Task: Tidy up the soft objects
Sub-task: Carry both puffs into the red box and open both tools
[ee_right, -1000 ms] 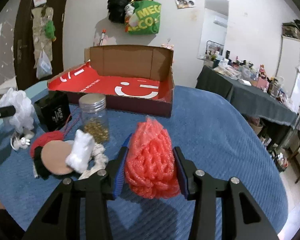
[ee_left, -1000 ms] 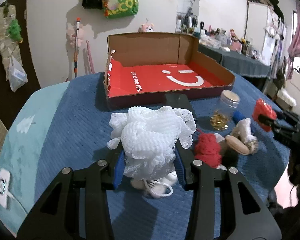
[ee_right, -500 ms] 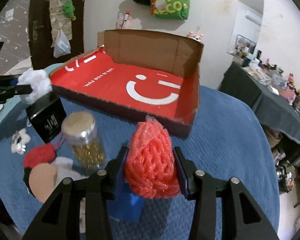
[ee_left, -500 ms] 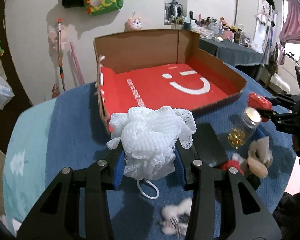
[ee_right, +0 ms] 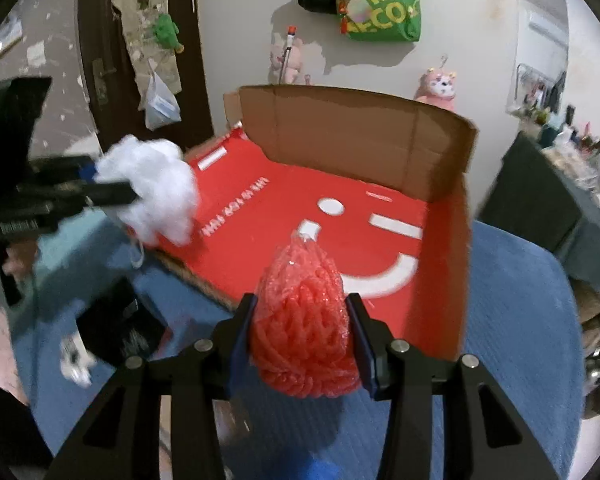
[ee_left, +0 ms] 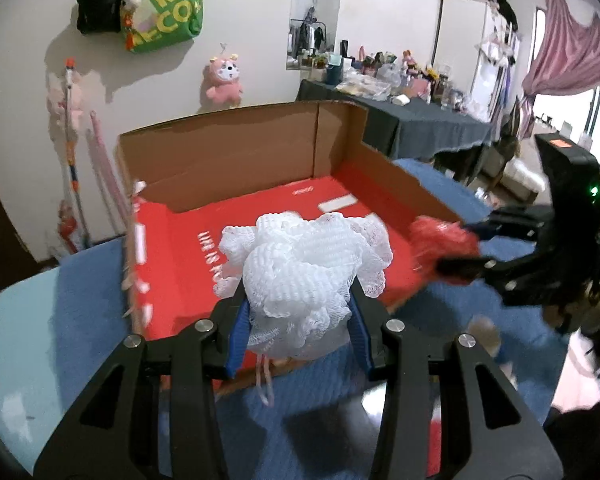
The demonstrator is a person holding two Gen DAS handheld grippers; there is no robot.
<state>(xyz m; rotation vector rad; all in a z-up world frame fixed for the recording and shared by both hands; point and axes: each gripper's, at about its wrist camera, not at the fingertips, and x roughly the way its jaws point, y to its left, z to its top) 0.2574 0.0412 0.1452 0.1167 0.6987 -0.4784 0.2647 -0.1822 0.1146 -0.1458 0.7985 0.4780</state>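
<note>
My left gripper point(ee_left: 298, 308) is shut on a white mesh bath sponge point(ee_left: 304, 264), held in the air at the front left edge of the open cardboard box with a red floor point(ee_left: 192, 248). From the right wrist view the same white sponge point(ee_right: 152, 188) hangs over the box's left corner. My right gripper point(ee_right: 302, 320) is shut on a red mesh sponge point(ee_right: 304, 332), raised over the front edge of the box point(ee_right: 340, 132). The red sponge point(ee_left: 440, 248) and the right gripper show at the right of the left wrist view.
The box sits on a blue quilted table cover point(ee_right: 512, 320). A black box point(ee_right: 116, 328) and a small white toy point(ee_right: 74, 364) lie on the cover at the left. A cluttered dark table point(ee_left: 432, 124) stands behind, and bags hang on the wall point(ee_left: 164, 4).
Both grippers have risen and moved toward the red box with their sponges still held. The jar and the small toys on the cover have dropped out of both views.
</note>
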